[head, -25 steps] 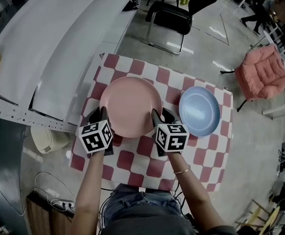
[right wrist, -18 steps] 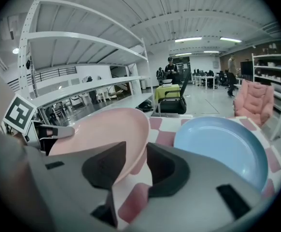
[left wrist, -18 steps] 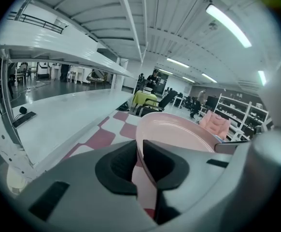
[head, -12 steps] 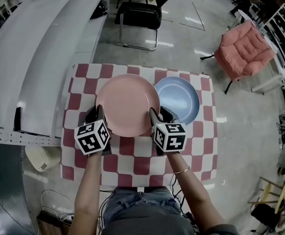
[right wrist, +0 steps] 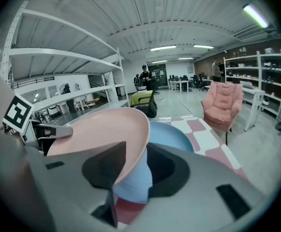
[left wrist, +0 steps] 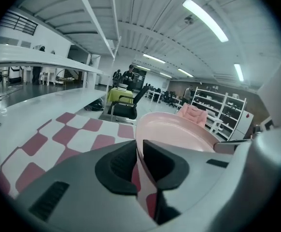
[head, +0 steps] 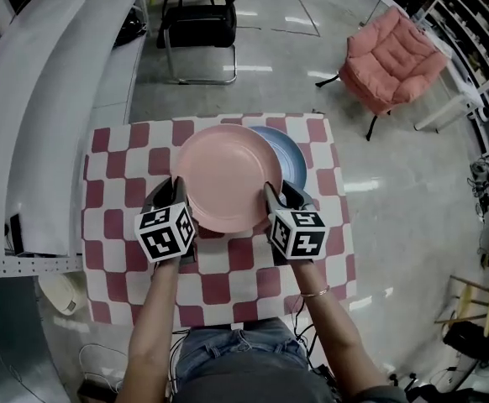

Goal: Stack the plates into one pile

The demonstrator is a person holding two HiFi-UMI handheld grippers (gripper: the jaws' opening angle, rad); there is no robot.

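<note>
Head view pictures are mostly filled by a table with a red and white checked cloth, seen from above. A big pink plate is held over it. A blue plate is seen peeking out from under the pink plate's far right side, and only a thin part of it is shown here. The left gripper is set on the near left rim of the pink plate. The right gripper is set on the near right rim. A black chair and a pink armchair are seen on the floor past the table.

How tight the jaws are cannot be told from above. That is shown only in the two gripper views. In the left gripper view the jaws are seen nearly together, pinched on the thin pink rim. In the right gripper view the jaws are set wider, and the pink rim is gripped between them at a slant. Height is shown only there too: the pink plate is seen higher than the blue plate and slanted over it. Whether the two plates touch cannot be told. In the left gripper view the blue plate is hidden by the pink one.

A second ago the blue plate was seen whole, well apart to the right of the pink plate. Half a second ago it was partly covered. Now it is mostly covered.
</note>
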